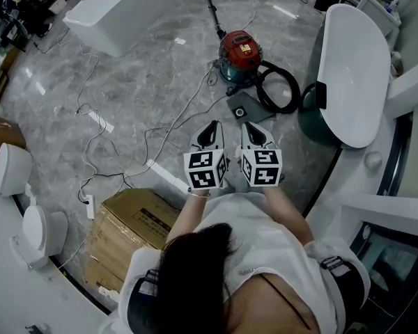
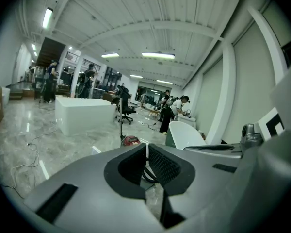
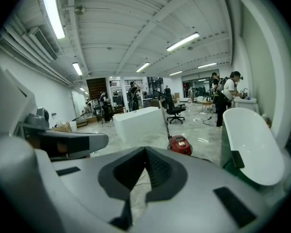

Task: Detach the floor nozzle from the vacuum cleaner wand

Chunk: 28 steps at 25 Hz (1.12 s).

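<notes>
Both pairs of jaws are clenched on nothing. The left gripper (image 1: 210,128) and the right gripper (image 1: 250,128) sit side by side, tips level, and in each gripper view the pads meet with only floor beyond them.

Containers first: one cardboard box (image 1: 134,221) behind and left of the left jaws, flaps shut, so I can't tell what's inside. One white bathtub (image 1: 353,68) stands off to the right of the right jaws, showing a bare white basin.

The task's thing is the grey floor nozzle (image 1: 242,107), flat on the marble just ahead of the right jaws. It lies beside the black hose (image 1: 279,88), coiled in one loop. Beyond it stands one red vacuum canister (image 1: 240,52), with the wand (image 1: 212,5) rising from behind it. I can't tell how wand and nozzle join.

There's open floor between the jaw tips and the nozzle. Left of the left jaws, thin cables (image 1: 97,127) trail across the floor. To the right, the tub's rim hems in the right gripper's side. A white block (image 1: 125,9) stands far ahead-left.
</notes>
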Each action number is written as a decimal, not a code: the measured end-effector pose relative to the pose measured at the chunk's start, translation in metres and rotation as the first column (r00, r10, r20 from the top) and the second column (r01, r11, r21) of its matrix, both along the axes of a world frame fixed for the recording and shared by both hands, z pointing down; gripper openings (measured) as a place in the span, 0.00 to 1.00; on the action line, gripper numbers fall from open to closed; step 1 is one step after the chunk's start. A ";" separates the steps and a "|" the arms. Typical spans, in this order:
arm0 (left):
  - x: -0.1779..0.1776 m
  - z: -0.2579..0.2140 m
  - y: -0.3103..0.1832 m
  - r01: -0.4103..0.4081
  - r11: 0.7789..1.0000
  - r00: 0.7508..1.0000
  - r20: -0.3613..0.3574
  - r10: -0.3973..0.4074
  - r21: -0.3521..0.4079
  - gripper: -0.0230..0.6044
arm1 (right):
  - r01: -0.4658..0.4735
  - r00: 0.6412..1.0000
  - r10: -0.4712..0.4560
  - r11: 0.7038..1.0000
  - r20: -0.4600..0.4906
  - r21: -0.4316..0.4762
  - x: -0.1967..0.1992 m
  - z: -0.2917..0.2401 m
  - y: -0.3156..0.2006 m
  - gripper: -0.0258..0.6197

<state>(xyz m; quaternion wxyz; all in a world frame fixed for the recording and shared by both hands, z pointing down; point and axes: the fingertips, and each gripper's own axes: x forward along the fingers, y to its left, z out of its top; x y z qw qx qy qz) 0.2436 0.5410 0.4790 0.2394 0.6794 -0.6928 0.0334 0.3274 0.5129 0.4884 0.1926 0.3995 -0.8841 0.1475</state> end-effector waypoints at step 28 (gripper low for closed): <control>-0.032 0.004 -0.111 0.029 1.000 0.999 -0.023 -0.028 0.005 0.07 | 0.062 0.997 -0.061 0.998 -0.038 0.032 -0.033 0.001 -0.127 0.06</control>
